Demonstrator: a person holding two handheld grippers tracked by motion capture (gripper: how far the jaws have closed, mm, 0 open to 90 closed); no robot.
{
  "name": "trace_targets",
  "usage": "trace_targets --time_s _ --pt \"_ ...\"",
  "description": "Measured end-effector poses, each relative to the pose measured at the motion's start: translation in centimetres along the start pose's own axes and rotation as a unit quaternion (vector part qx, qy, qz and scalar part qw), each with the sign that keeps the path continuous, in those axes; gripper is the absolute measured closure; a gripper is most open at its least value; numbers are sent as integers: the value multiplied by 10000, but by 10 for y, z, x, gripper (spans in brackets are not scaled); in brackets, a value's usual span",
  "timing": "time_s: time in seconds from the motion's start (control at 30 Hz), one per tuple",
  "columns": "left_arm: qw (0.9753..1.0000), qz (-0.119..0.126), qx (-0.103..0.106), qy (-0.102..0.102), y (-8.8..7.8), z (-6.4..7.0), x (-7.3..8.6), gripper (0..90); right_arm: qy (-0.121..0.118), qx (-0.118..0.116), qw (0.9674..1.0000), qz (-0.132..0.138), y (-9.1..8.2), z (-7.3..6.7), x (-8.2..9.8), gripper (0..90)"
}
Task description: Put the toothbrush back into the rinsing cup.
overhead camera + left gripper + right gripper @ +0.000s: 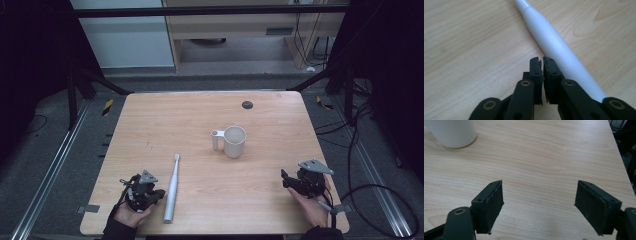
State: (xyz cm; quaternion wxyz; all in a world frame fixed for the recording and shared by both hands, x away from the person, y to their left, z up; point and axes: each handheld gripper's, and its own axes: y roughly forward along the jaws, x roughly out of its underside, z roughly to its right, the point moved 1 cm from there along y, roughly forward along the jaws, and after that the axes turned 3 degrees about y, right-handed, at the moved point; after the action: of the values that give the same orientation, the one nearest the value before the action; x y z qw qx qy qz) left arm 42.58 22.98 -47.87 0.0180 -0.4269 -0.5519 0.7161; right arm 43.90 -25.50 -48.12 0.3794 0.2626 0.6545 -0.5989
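Left hand [131, 212]: resting at the near left corner of the bench [165, 120], holding the left tongs [159, 194] low over the wood.
Left tongs: pointing toward the toothbrush; in the left gripper view [542, 62] the two black pads are standing almost together with only a thin slit between them, gripping nothing.
Toothbrush [171, 189]: a white electric toothbrush lying flat on the bench just to the right of the left tongs, its brush head pointing away from the person. In the left gripper view its thick handle [559, 50] is running just beside the right pad; whether it is touching is hard to tell.
Cup [234, 141]: a white cup with a handle on its left side, standing upright near the middle of the bench, well apart from both tongs.
Right tongs [286, 179]: sitting at the near right edge, cradled in the right hand [312, 207], spread wide with bare wood between the pads [489, 205], holding nothing.
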Motion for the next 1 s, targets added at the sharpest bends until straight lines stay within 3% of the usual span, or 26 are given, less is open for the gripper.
trace_targets --time_s 0.13,0.33,0.57,1.0 --pt "9997 193 -52 -108 -4 -3 -9 796 -24 -2 10000 -9 1 0 0 226" --pt "9991 193 -350 -137 4 -6 -25 890 -34 -9 10000 -11 1 -1 0 227" --pt "9989 121 -389 -231 17 -19 -35 893 -34 -23 10000 -32 3 -1 0 228" --pt "9994 -20 -338 -122 35 -13 -46 893 -52 -17 10000 -31 3 -1 0 228"
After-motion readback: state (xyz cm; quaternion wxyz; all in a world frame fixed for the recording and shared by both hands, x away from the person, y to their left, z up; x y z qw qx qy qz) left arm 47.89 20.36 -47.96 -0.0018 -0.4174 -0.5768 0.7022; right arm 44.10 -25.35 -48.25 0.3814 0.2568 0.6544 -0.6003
